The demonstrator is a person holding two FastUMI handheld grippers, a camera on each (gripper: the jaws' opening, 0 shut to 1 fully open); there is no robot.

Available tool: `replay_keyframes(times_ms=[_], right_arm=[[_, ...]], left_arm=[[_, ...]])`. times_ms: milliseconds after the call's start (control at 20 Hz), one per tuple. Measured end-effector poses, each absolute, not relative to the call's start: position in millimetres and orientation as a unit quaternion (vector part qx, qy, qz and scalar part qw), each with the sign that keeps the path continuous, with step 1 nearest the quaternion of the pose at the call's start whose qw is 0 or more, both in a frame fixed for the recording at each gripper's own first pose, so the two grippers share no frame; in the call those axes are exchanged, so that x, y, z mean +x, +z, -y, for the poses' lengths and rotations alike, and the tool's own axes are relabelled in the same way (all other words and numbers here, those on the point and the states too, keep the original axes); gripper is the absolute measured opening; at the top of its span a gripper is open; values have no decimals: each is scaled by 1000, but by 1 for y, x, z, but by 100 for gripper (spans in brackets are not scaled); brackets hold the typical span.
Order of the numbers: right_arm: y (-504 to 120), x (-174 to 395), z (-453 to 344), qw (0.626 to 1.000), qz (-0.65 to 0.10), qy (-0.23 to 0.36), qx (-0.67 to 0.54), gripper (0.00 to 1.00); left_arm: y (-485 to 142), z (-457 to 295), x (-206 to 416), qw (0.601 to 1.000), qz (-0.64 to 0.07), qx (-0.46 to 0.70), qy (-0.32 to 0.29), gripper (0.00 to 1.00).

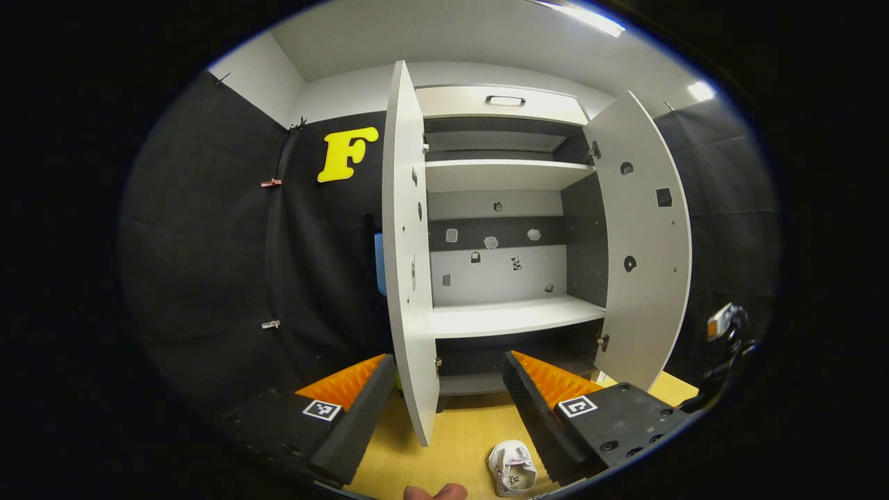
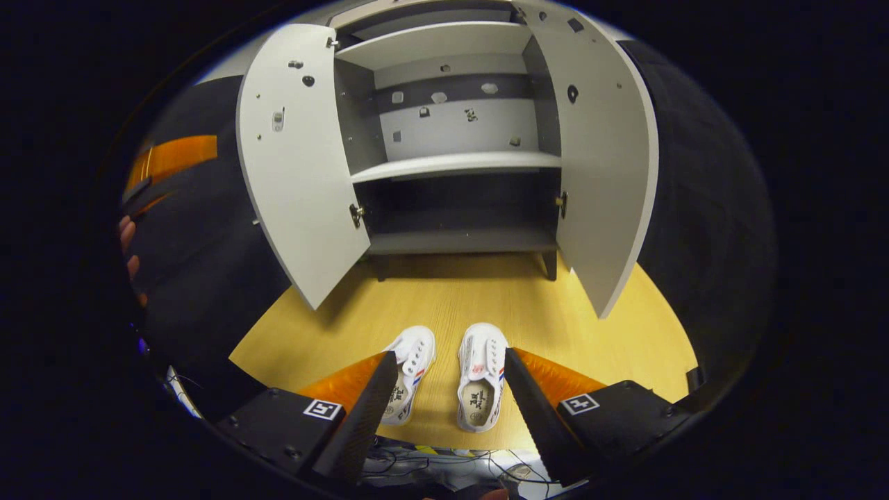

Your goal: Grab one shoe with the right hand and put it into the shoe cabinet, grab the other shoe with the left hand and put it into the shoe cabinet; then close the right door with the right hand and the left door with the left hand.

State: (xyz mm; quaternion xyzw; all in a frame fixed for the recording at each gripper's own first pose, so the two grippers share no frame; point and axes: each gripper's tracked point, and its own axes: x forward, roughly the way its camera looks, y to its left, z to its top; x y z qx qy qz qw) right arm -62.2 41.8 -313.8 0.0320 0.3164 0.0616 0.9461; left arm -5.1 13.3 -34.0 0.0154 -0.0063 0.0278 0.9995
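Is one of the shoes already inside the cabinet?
No, both white shoes lie on the wooden floor before the open cabinet.

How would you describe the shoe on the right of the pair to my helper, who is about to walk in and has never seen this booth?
Find the grey shoe cabinet with both doors open, standing on the yellow wood floor. Two white shoes lie side by side on that floor in front of it, toes towards the cabinet. Yours is the right shoe, lying straight, while the left shoe angles its toe towards it.

matt cabinet (image 2: 444, 163), wood-look floor (image 2: 451, 298)
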Motion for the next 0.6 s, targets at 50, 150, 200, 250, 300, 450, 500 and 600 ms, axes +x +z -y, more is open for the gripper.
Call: replay_keyframes(times_ms=[50,150,200,250,300,450,500,600], right_arm=[[-332,-62,-41,942,-327,59,35,98],[-365,-60,-39,936,-345,54,44,93],[-380,-58,-38,933,-352,50,48,89],[-394,-55,-38,931,-359,47,55,84],[-407,-51,-37,928,-366,41,59,84],[-445,-44,-36,919,-388,31,57,84],[-453,-41,-38,918,-390,30,60,84],[-467,-33,-41,920,-388,29,58,84]], left_arm=[[-38,-15,-6,999,2,17,29,97],[-45,-16,-6,999,-8,17,29,97],[-47,-17,-7,999,-11,15,28,97],[-48,-18,-8,999,-13,15,27,97],[-49,-19,-8,999,-17,16,27,97],[-51,-23,-8,999,-19,18,29,97],[-52,-24,-8,999,-20,18,30,97],[-56,-26,-8,999,-24,19,32,97]])
